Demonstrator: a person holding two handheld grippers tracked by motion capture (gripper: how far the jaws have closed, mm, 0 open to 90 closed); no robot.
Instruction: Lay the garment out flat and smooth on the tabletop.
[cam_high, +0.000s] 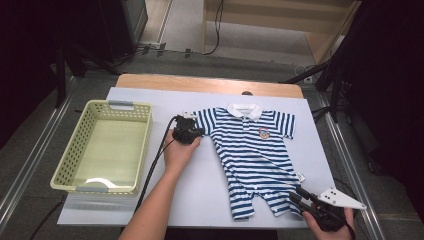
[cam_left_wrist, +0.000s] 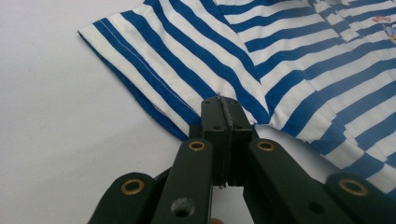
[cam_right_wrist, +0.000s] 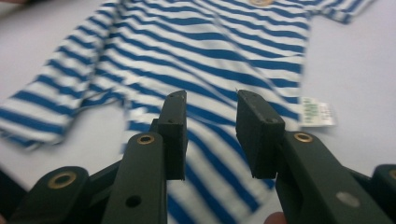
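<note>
A blue and white striped baby romper (cam_high: 254, 155) lies flat and spread out on the white sheet (cam_high: 200, 195) that covers the table, with its white collar (cam_high: 244, 111) on the far side and its two short legs toward the person. On its chest there is a small round badge (cam_high: 264, 132), and a small label (cam_right_wrist: 316, 112) sticks out from its side seam.

The left gripper (cam_left_wrist: 222, 106) has its jaws pressed fully together, with their tips at the lower edge of the romper's sleeve (cam_left_wrist: 154, 79), close to the armpit. A thin edge of fabric may be pinched between the tips, but I cannot say this for sure. In the high view the left gripper (cam_high: 187, 131) lies low on the sheet, touching this sleeve, with the left hand (cam_high: 181, 152) just behind it.

The right gripper (cam_right_wrist: 210, 100) has its jaws apart and nothing is between them. It is above the leg part of the romper, the striped fabric lying under and beyond the tips, and the label is to the right of them. In the high view the right gripper (cam_high: 296, 194) is at the near right leg, held by the right hand (cam_high: 330, 227).

A pale green plastic basket (cam_high: 80, 145) stands well apart from the left gripper, on its other side from the romper.
</note>
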